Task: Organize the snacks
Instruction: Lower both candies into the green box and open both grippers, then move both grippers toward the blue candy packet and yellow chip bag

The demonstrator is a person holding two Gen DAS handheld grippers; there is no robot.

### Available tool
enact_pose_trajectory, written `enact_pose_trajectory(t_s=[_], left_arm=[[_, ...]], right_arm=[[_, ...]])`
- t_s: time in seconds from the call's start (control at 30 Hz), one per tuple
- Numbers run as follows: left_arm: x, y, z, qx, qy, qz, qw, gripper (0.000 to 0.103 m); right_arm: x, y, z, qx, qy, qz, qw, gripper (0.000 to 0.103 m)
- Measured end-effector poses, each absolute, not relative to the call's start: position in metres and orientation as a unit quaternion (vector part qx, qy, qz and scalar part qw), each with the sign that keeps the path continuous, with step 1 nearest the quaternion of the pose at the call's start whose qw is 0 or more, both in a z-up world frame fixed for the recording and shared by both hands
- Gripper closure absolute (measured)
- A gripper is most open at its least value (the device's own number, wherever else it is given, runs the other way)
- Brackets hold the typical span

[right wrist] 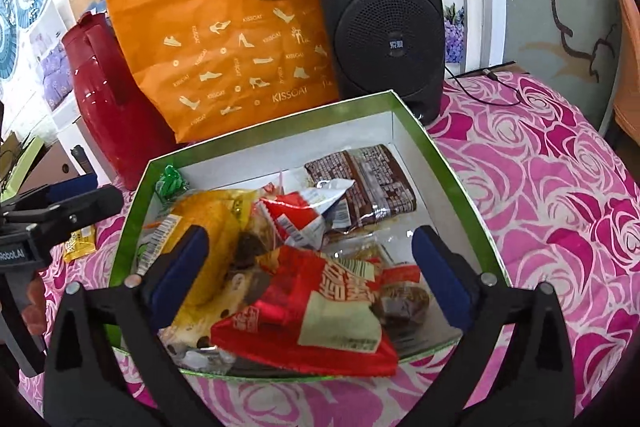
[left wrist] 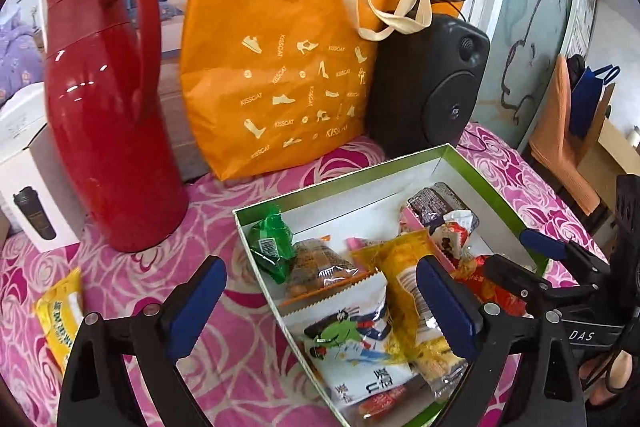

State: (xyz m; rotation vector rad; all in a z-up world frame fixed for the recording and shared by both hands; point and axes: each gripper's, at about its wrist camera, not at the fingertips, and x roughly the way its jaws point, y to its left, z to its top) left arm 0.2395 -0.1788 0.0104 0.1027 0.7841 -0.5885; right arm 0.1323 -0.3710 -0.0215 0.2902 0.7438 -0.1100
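A green-rimmed white box (left wrist: 340, 179) (right wrist: 260, 131) on the pink rose tablecloth holds several snack packets. Among them are a white cartoon packet (left wrist: 352, 339), a yellow packet (left wrist: 404, 267), a green one (left wrist: 270, 243), a red packet (right wrist: 312, 315) and a brown bar (right wrist: 368, 183). My left gripper (left wrist: 320, 303) hangs open over the box's near left part, above the white packet, with nothing pressed between its pads. My right gripper (right wrist: 310, 267) stands open over the red packet, gripping nothing. One more yellow packet (left wrist: 60, 311) (right wrist: 80, 241) lies on the cloth left of the box.
Behind the box stand a red thermos jug (left wrist: 108, 131), an orange tote bag (left wrist: 280, 67) and a black speaker (left wrist: 428, 83) with a cable trailing right. A white carton (left wrist: 28, 195) sits at the far left. The table edge runs along the right.
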Motion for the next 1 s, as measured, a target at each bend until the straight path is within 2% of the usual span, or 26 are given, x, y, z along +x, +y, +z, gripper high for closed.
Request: enact_pose_trajectory(t_s=[0.67,1.0], left_arm=[[0.168,-0.116,0.066,0.031,0.330,-0.282,0.900,0.005],[0.125,-0.022,0.058,-0.001,0.333,-0.223,0.916,0.005]], right_arm=[[0.086,-0.301,0.028,0.118,0.336,-0.012,0.934,0.001],[0.070,-0.241,0.013,0.132,0.335,0.052,0.931,0.001]])
